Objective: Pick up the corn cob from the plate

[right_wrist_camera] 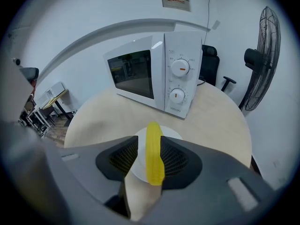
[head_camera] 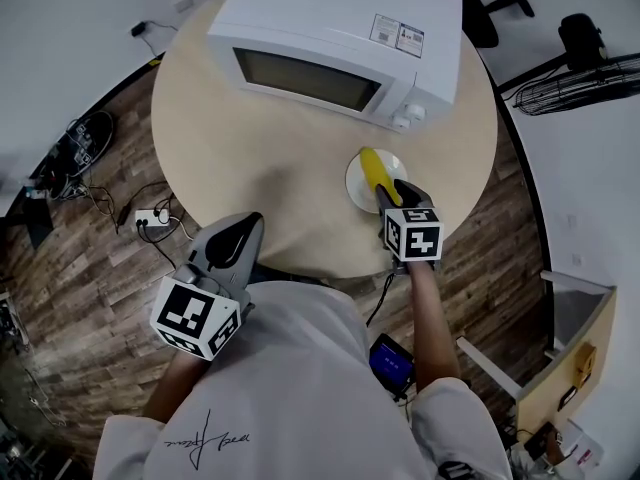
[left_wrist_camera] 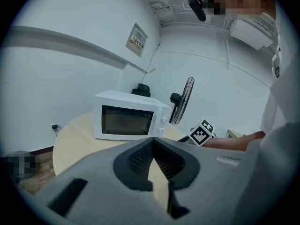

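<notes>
Cob: smooth yellow corn cob (right_wrist_camera: pixel 153 156) lying lengthwise on small white plate (right_wrist_camera: pixel 172 134) | right gripper (right_wrist_camera: pixel 150 143): jaws apart astride cob's near end | left gripper (left_wrist_camera: pixel 152 143): jaws together, empty, over table (head_camera: pixel 270 158) edge | right gripper view shows gap beside cob; head view hides it | beyond: white microwave (right_wrist_camera: pixel 154 74)

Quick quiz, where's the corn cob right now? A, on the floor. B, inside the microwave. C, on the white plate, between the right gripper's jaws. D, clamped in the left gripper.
C: the right gripper view shows the yellow corn cob lying on the white plate, between the jaws of the right gripper, which stand apart around it; the left gripper holds nothing.
</notes>
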### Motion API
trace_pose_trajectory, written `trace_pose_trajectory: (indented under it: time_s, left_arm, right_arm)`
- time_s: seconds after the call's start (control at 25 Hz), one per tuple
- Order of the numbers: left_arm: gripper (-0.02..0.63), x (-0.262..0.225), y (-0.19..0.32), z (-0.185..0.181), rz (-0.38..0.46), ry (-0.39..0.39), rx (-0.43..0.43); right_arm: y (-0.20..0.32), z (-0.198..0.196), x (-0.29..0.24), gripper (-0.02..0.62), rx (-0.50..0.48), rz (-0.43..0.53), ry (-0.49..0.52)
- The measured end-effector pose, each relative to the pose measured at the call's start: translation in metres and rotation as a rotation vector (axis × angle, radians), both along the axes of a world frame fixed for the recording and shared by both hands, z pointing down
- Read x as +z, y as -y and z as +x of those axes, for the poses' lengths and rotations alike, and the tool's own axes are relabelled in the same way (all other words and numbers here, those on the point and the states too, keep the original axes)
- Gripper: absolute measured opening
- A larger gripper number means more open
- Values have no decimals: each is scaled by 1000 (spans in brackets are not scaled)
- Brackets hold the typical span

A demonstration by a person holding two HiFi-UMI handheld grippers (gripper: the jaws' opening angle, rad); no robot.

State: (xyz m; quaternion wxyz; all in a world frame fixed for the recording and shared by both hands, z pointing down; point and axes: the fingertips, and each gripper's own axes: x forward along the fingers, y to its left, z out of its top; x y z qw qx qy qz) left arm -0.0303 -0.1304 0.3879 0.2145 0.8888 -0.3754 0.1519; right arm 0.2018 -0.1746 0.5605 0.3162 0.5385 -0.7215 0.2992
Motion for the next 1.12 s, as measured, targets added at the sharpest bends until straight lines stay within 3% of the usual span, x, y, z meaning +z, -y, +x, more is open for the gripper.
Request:
trace_pose_trajectory:
  time_s: [1.12]
  left_arm:
    - [-8,15,22,-29,-48,17,-56]
  right_arm:
    - [21,3,52,222,-83,-150,-102]
